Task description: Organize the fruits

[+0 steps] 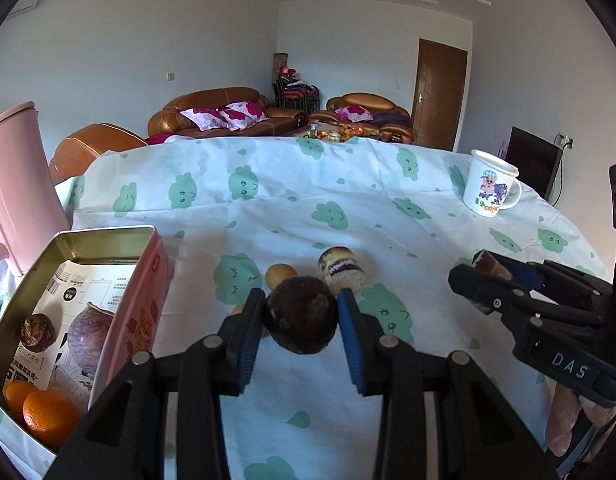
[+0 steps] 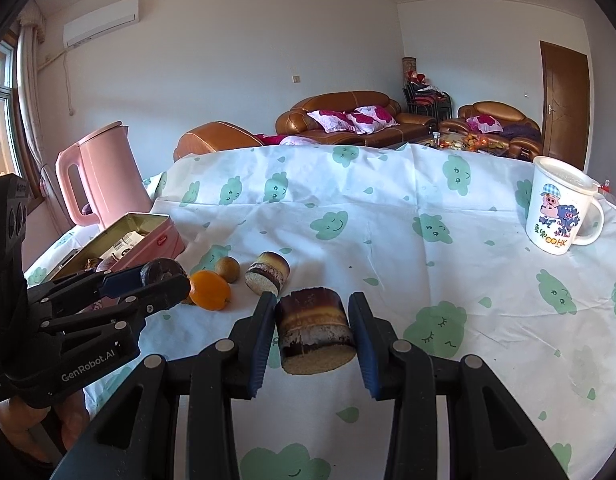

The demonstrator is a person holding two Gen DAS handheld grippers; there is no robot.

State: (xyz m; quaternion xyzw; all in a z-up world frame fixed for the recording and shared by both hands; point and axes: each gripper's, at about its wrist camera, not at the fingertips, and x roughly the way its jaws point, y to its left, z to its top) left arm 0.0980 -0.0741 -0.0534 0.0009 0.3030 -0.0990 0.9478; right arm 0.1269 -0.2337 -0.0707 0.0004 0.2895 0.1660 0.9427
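Left gripper (image 1: pixel 302 316) jaws pinching dark round fruit (image 1: pixel 301 314), right gripper (image 2: pixel 311 328) jaws pinching layered cake piece (image 2: pixel 315 330). Possible slip of round fruit before reaching tin box (image 1: pixel 108 236), lower left, because of smooth curved skin.

Pink kettle (image 2: pixel 104 184) sitting at the table's left edge, a cartoon mug (image 2: pixel 557 208) way over on the right, cloud-print tablecloth (image 2: pixel 387 216) under everything, brown leather sofas (image 2: pixel 347 114) with floral cushions behind, maybe snacks on the coffee table.
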